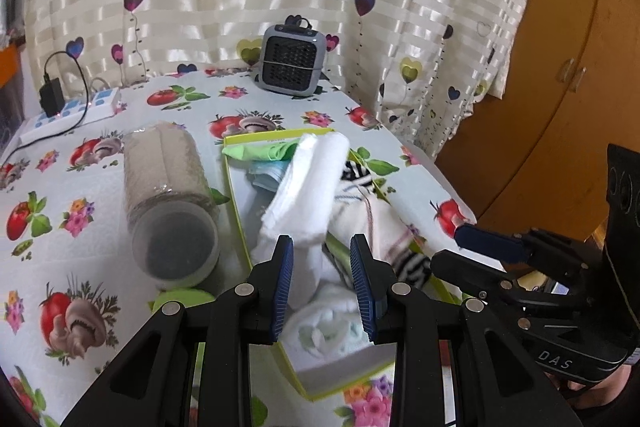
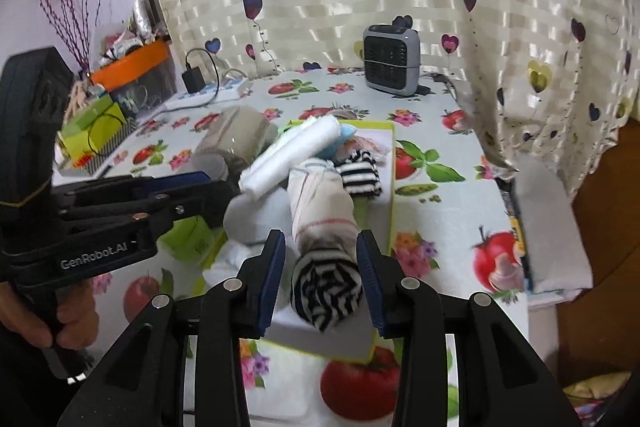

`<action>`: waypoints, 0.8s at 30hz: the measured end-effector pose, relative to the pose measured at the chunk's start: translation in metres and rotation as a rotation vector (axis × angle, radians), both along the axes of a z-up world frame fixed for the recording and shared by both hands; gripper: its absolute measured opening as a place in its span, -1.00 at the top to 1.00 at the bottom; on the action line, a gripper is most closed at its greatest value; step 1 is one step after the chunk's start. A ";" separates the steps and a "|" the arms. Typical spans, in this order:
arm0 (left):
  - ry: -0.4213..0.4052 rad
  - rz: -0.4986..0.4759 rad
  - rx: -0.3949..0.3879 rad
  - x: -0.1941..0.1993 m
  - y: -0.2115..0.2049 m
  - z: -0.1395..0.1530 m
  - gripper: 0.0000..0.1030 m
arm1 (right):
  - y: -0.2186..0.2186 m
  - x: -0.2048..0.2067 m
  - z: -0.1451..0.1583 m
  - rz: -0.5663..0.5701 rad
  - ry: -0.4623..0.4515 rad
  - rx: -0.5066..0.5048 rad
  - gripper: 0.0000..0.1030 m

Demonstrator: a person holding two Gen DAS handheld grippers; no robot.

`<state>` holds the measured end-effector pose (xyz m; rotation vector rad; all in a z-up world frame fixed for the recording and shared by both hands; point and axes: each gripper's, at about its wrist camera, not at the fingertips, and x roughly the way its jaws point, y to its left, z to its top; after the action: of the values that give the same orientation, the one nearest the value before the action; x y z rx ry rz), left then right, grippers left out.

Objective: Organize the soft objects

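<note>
A green-rimmed white box (image 1: pixel 236 195) on the tablecloth holds rolled cloths. My left gripper (image 1: pixel 321 241) points down into it, and a white towel roll (image 1: pixel 308 187) fills the gap between its blue pads, pinched there. Another white roll (image 1: pixel 320 331) lies beneath. Green (image 1: pixel 264 151) and blue (image 1: pixel 264 177) cloths sit at the far end. My right gripper (image 2: pixel 321 235) is shut on a white sock bundle with a black-and-white striped end (image 2: pixel 326 287), over the box's near right side. A second striped sock (image 2: pixel 358 175) lies behind it. Each gripper shows beside the other, the right gripper (image 1: pixel 460 239) and the left gripper (image 2: pixel 228 187).
A clear jar (image 1: pixel 168 195) with beige cloth inside lies on its side left of the box. A grey heater (image 1: pixel 294 61) and a power strip (image 1: pixel 68 111) stand at the back by the curtain. Small boxes (image 2: pixel 104 131) crowd the left. A folded cloth (image 2: pixel 548 227) overhangs the right edge.
</note>
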<state>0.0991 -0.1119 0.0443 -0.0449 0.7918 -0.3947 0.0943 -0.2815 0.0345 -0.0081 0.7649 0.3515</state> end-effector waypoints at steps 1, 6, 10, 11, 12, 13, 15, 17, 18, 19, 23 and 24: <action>-0.007 -0.003 0.006 -0.006 -0.001 0.001 0.45 | 0.000 -0.004 0.000 -0.003 0.000 -0.001 0.22; -0.015 -0.004 0.013 -0.029 0.000 0.000 0.45 | 0.002 -0.023 -0.001 0.004 -0.001 0.007 -0.02; -0.014 0.006 0.012 -0.047 0.002 -0.002 0.45 | 0.008 -0.039 -0.005 0.018 0.012 0.004 -0.02; -0.015 0.007 0.012 -0.052 0.002 -0.003 0.45 | 0.009 -0.043 -0.005 0.016 0.012 0.006 -0.02; -0.014 0.008 0.011 -0.056 0.003 -0.003 0.45 | 0.010 -0.046 -0.006 0.014 0.014 0.009 -0.02; -0.013 0.009 0.010 -0.060 0.003 -0.004 0.45 | 0.011 -0.049 -0.007 0.012 0.019 0.011 -0.02; -0.009 0.015 0.011 -0.065 0.004 -0.006 0.45 | 0.012 -0.054 -0.009 0.014 0.024 0.013 -0.02; -0.001 0.023 0.014 -0.071 0.006 -0.010 0.45 | 0.013 -0.059 -0.010 0.014 0.029 0.013 -0.02; 0.002 0.025 0.014 -0.073 0.008 -0.011 0.45 | 0.014 -0.062 -0.012 0.013 0.033 0.014 -0.02; 0.007 0.030 0.014 -0.075 0.009 -0.013 0.45 | 0.015 -0.063 -0.012 0.012 0.036 0.016 -0.02; 0.009 0.048 0.025 -0.081 0.014 -0.015 0.45 | 0.020 -0.069 -0.017 0.021 0.047 0.011 -0.02; 0.009 0.053 0.028 -0.083 0.015 -0.016 0.45 | 0.021 -0.070 -0.018 0.022 0.049 0.008 -0.02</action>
<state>0.0161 -0.0964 0.0283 -0.0412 0.8038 -0.3334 0.0244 -0.2603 0.0169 -0.0002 0.8128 0.3769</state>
